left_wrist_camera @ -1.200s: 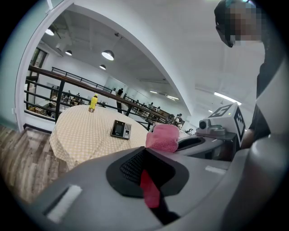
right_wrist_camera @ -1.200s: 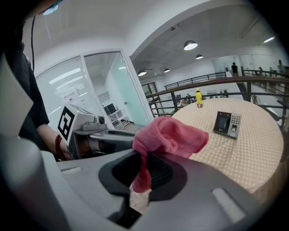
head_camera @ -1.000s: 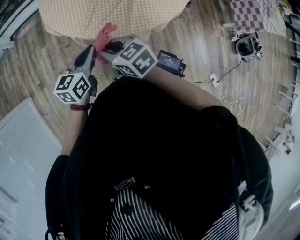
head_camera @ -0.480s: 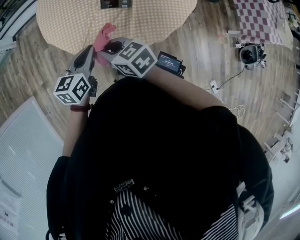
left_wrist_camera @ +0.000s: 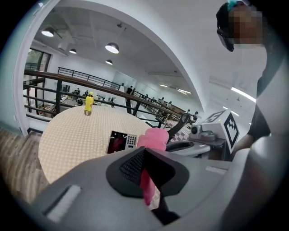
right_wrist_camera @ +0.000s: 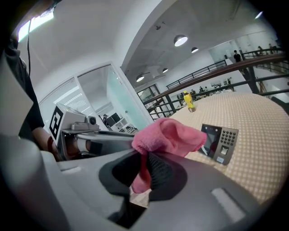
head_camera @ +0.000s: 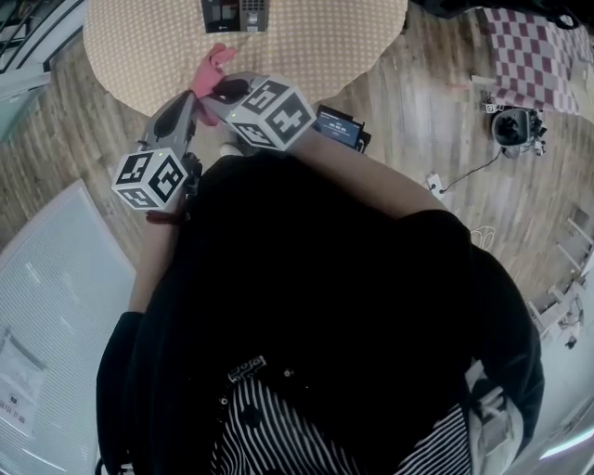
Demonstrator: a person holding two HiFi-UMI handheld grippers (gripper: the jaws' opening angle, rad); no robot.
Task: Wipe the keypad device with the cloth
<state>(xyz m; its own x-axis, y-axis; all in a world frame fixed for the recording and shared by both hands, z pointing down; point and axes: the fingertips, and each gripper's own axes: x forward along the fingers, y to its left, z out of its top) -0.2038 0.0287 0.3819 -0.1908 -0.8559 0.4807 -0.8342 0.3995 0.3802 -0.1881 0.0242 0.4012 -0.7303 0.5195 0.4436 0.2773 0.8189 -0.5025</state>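
The pink cloth point(head_camera: 212, 69) is held between both grippers, over the near edge of a round table with a beige checked cover point(head_camera: 306, 37). My left gripper point(left_wrist_camera: 145, 159) is shut on the cloth point(left_wrist_camera: 153, 139), and a strip of it hangs down between the jaws. My right gripper point(right_wrist_camera: 145, 168) is shut on the same cloth point(right_wrist_camera: 168, 135), which bunches above its jaws. The keypad device point(head_camera: 236, 13) lies flat on the table beyond the cloth, with a dark screen and a grey keypad point(left_wrist_camera: 122, 141) point(right_wrist_camera: 220, 143). Nothing touches it.
A small yellow bottle point(left_wrist_camera: 89, 103) point(right_wrist_camera: 188, 100) stands at the table's far side. On the wooden floor are a dark box with a blue screen point(head_camera: 340, 125), a cable and plug point(head_camera: 432, 180), a camera rig point(head_camera: 517, 125) and a checked cloth point(head_camera: 531, 44). A white panel point(head_camera: 46, 278) lies at the left.
The view has shifted toward the table, and the keypad device has come into sight at the top of the head view. Both grippers keep hold of the pink cloth, close together.
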